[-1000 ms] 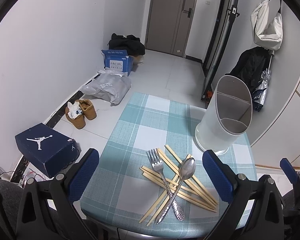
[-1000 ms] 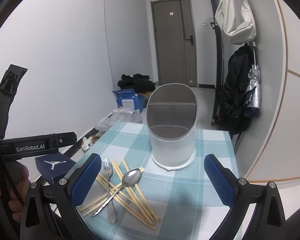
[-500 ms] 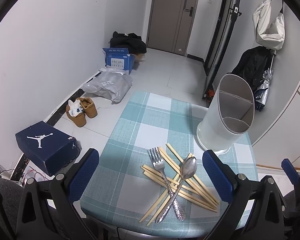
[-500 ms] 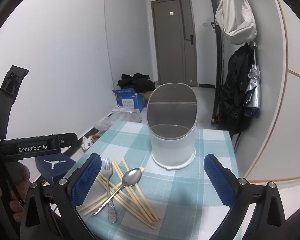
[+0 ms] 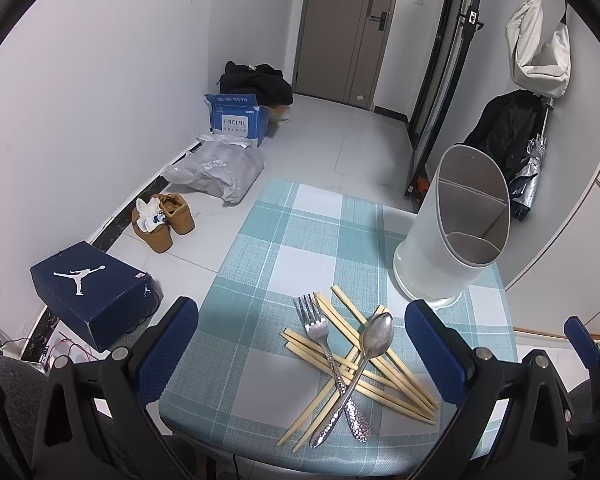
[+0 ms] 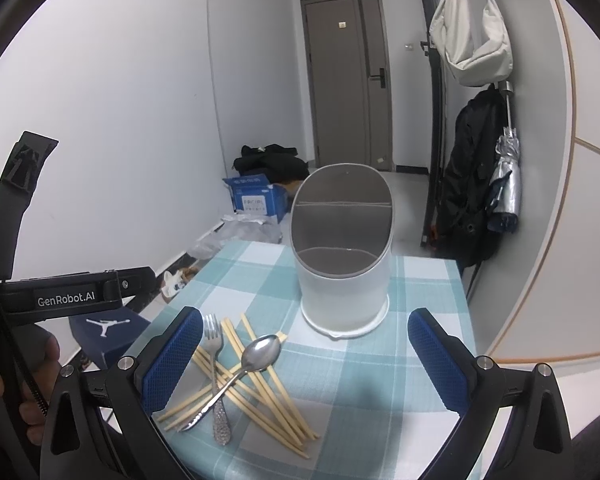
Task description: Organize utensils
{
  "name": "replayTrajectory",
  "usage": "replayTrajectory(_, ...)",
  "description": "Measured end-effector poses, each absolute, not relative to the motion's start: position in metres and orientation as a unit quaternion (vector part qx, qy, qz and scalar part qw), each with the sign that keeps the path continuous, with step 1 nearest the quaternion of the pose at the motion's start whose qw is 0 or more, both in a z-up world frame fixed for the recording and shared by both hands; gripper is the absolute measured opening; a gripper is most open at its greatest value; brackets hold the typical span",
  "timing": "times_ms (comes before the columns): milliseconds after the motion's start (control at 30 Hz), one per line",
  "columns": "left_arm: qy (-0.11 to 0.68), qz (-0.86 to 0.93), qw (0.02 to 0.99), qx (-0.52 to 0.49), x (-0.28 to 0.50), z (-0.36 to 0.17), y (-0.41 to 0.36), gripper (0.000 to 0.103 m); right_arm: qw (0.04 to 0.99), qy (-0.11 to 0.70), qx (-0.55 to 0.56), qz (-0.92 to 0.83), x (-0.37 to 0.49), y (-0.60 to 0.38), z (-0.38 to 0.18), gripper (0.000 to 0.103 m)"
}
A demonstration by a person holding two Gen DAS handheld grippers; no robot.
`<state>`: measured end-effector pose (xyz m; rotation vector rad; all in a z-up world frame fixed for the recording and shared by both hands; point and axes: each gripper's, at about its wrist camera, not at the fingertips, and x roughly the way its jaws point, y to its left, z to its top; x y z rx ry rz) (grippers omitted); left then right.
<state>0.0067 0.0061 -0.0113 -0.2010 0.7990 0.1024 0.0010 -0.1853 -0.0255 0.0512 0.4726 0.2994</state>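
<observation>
A metal spoon (image 5: 374, 336) (image 6: 260, 354) and a metal fork (image 5: 314, 318) (image 6: 213, 336) lie crossed on a heap of several wooden chopsticks (image 5: 396, 372) (image 6: 276, 392) near the front of the checked tablecloth (image 5: 284, 248) (image 6: 352, 400). A white divided utensil holder (image 5: 456, 236) (image 6: 344, 276) stands behind them, empty. My left gripper (image 5: 300, 356) is open and empty, above the heap. My right gripper (image 6: 304, 356) is open and empty, right of the heap, before the holder.
The small table drops to the floor on the left. On the floor lie a Jordan shoebox (image 5: 94, 288), brown shoes (image 5: 160, 222), a grey bag (image 5: 220, 170) and a blue carton (image 5: 238, 118). Coats and an umbrella (image 6: 504, 176) hang at the right wall.
The left gripper view has shifted slightly back and up. The utensils and the holder have not moved.
</observation>
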Motion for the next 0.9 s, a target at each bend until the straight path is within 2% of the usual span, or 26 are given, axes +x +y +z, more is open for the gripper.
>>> replayTrajectory(533, 0.403, 0.05, 0.904, -0.136, 0.018, -0.019, 0.016, 0.101, 0.948, 0.251, 0.067, 0.186, 0.014, -0.19, -0.033, 0.103)
replayTrajectory(900, 0.408, 0.063, 0.891, -0.187, 0.037, -0.032, 0.036, 0.101, 0.921, 0.322, 0.052, 0.212, 0.055, -0.171, -0.056, 0.103)
